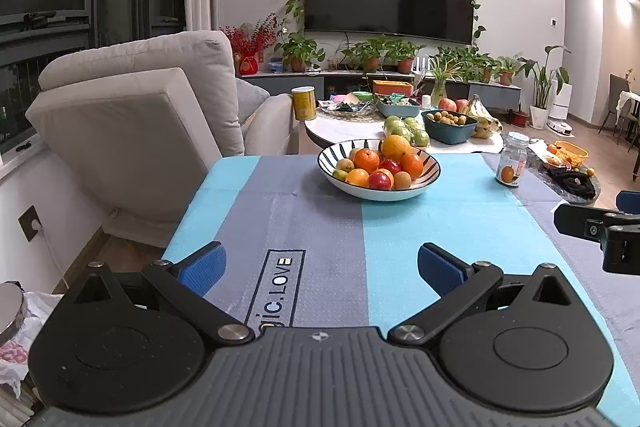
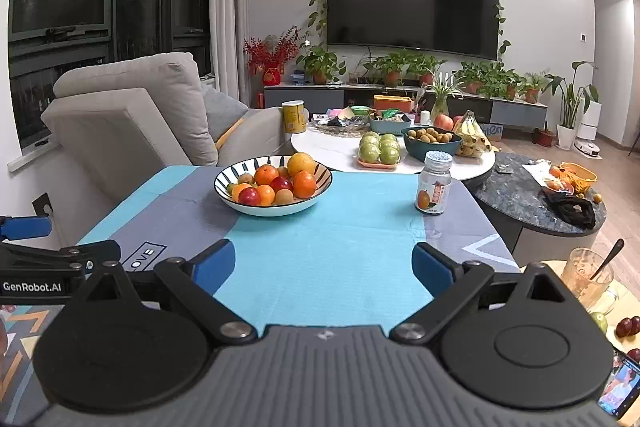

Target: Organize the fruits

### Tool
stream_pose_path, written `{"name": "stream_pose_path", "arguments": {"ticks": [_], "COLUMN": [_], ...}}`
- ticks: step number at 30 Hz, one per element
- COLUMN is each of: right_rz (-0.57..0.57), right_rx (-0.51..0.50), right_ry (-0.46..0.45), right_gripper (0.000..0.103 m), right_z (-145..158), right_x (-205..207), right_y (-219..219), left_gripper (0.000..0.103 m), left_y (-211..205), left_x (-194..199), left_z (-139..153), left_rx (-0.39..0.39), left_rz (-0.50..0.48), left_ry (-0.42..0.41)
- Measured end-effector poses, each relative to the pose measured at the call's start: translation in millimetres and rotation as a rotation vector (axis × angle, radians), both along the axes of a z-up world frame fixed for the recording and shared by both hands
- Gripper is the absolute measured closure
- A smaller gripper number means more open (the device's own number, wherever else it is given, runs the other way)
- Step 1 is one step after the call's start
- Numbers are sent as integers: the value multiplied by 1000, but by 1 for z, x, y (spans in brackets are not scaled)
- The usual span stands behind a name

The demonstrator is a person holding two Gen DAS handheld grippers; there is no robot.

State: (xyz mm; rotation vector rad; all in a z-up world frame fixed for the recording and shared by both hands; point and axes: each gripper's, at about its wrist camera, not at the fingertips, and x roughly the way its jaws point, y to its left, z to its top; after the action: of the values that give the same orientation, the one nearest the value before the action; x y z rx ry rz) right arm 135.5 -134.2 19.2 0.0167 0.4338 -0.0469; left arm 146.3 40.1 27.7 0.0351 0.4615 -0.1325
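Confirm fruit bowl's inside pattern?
Dark stripes radiating on white inside the bowl; clearest in right wrist view.

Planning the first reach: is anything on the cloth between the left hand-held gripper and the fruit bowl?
Nothing visible: only bare tablecloth lies between the open left hand-held gripper and the fruit bowl. The small jar stands off right.

A white bowl (image 1: 428, 169) with dark-striped inside holds orange, red and yellow-green fruits (image 1: 380, 163). The cloth (image 1: 440, 223) on the surface shows turquoise and grey blocks. Gripper pads (image 1: 204, 269) are blue.
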Motion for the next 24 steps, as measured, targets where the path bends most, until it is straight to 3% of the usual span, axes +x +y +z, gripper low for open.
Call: {"name": "stream_pose_path", "arguments": {"ticks": [24], "right_rz": [0], "right_rx": [4], "right_ry": [2], "right_gripper": [22], "right_z": [-2], "right_x": [-2], "right_y": [0], "left_gripper": [0], "left_y": [-1], "left_x": [0], "left_z": [0], "left_rx": [3], "left_rz": [1], "left_ry": [-1]}}
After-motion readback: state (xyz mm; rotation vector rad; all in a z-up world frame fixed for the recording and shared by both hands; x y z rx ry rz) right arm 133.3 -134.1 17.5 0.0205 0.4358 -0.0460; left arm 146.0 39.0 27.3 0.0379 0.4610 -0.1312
